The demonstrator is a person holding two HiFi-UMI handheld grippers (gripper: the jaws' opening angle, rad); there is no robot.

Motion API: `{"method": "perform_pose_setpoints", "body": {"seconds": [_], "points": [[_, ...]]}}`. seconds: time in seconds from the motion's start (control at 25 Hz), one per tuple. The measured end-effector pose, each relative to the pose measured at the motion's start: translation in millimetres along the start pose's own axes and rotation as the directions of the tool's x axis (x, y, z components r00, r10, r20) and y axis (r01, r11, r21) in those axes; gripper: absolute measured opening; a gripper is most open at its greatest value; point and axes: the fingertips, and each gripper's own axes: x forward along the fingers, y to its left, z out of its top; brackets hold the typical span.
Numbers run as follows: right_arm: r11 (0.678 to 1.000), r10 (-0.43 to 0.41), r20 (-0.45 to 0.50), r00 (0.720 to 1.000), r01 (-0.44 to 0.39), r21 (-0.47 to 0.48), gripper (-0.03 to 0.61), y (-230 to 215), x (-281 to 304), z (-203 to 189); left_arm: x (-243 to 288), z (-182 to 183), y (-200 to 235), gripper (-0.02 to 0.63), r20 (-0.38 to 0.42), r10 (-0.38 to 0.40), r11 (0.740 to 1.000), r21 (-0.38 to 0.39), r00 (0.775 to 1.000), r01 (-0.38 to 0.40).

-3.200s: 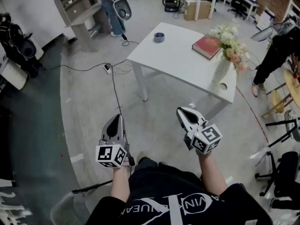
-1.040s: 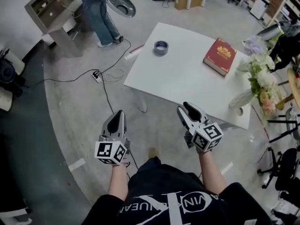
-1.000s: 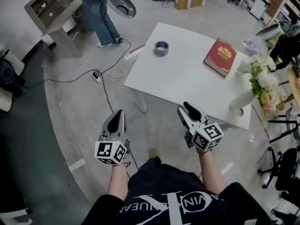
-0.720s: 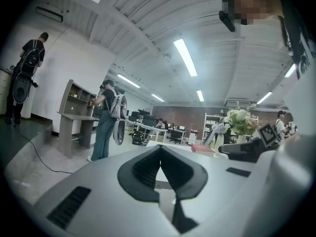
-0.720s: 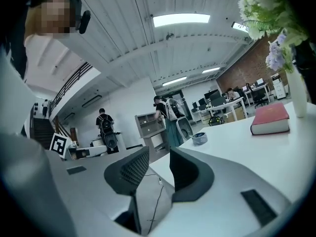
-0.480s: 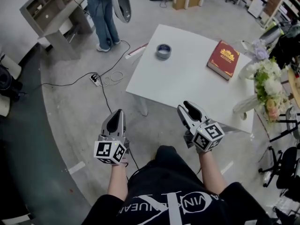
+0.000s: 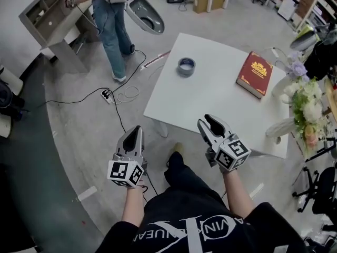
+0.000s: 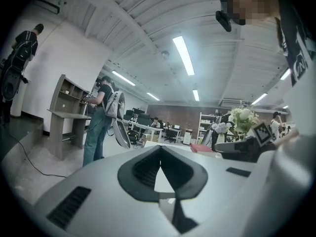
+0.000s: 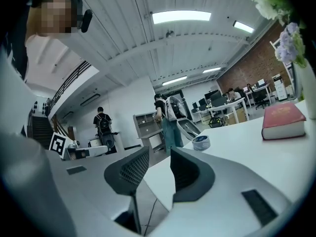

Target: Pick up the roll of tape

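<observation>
The roll of tape [image 7: 186,66], grey-blue, lies flat near the far left corner of the white table [image 7: 210,96]; it also shows as a small tape roll [image 9: 201,142] in the right gripper view, well beyond the jaws. My left gripper [image 7: 135,132] is over the floor, short of the table's near left corner, with its jaws closed tip to tip [image 8: 160,149]. My right gripper [image 7: 209,123] hovers at the table's near edge, open [image 9: 159,154], with nothing between its fingers. Both are far from the tape.
A red book [image 7: 255,74] lies on the table's right side, and a vase of flowers [image 7: 303,107] stands at its right edge. A person [image 7: 110,15] stands by a shelf desk [image 7: 50,20] at the far left. Cables [image 7: 118,95] cross the floor. Office chairs [image 7: 321,194] stand at right.
Both grippers have come forward toward the table, which now sits closer and lower in the head view. The standing person has shifted to the right. Neither gripper's jaws have changed.
</observation>
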Motion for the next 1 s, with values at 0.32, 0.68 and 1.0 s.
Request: {"method": "perform_pose_setpoints", "body": {"seconds": [0.32, 0.68, 1.0], "points": [[0.999, -0.033, 0.015, 0.999, 0.033, 0.002, 0.132, -36.9, 45.4, 24.3, 62.2, 12.2, 24.7, 0.005, -0.011, -0.045, 0.999, 0.014, 0.999, 0.045], [0.997, -0.076, 0.000, 0.997, 0.076, 0.030, 0.132, -76.3, 88.0, 32.2, 126.4, 17.3, 45.2, 0.005, -0.042, -0.098, 0.995, 0.015, 0.994, 0.098], [0.992, -0.101, -0.034, 0.994, 0.104, 0.074, 0.132, -113.2, 130.4, 33.2, 181.3, 18.7, 66.9, 0.005, -0.075, -0.124, 0.992, 0.008, 0.989, 0.124]]}}
